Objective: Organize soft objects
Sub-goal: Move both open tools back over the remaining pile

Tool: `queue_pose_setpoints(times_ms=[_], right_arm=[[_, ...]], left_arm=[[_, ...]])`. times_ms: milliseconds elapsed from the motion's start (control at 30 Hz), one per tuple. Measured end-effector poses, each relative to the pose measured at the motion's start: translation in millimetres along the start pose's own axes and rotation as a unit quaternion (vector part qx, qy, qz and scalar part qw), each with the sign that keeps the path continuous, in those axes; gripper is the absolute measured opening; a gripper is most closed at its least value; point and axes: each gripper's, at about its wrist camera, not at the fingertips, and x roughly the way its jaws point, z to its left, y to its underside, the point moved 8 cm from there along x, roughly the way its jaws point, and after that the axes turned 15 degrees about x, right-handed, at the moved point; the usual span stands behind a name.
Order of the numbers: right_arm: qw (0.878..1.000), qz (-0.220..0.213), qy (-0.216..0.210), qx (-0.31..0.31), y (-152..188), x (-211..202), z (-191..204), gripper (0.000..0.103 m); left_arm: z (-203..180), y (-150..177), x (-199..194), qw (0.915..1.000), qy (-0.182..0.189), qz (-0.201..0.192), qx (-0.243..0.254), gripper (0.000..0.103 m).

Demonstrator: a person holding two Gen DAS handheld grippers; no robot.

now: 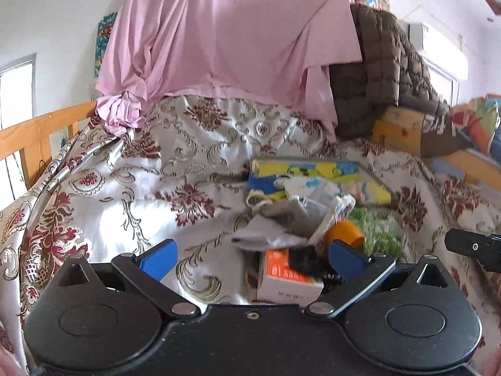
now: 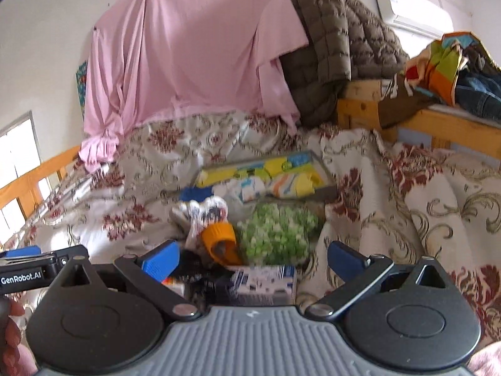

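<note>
- Left gripper (image 1: 252, 258): fingers wide apart, holding nothing
- Right gripper (image 2: 253, 258): also wide open, empty
- Soft things pile (image 2: 219, 219) lies on the flowered bedcover (image 1: 131, 172), near the green cloth (image 2: 277, 235), just ahead of both grippers

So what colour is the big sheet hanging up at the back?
Pink. The sheet shows best in the left wrist view.

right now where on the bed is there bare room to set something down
Bare floral bedspread lies left of the clutter pile, up to the pink sheet. More shows right of the green bundle. Around the orange cap and boxes is crowded.
</note>
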Motion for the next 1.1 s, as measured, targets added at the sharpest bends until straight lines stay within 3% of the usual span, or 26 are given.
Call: queue_pose_setpoints(times_ms=[367, 733, 1100], right_arm=[[0.995, 0.090, 0.031, -0.026, 27, 27, 0, 0.103], [0.992, 0.117, 0.039, -0.033, 34, 37, -1, 0.103], [0.989, 0.139, 0.047, -0.038, 39, 44, 0, 0.103]], left_arm=[[-7, 21, 19, 0.9971, 0.006, 0.075, 0.010, 0.102], [-14, 30, 29, 0.9933, 0.013, 0.113, 0.016, 0.102], [-8, 40, 36, 0.9886, -0.003, 0.150, -0.001, 0.102]])
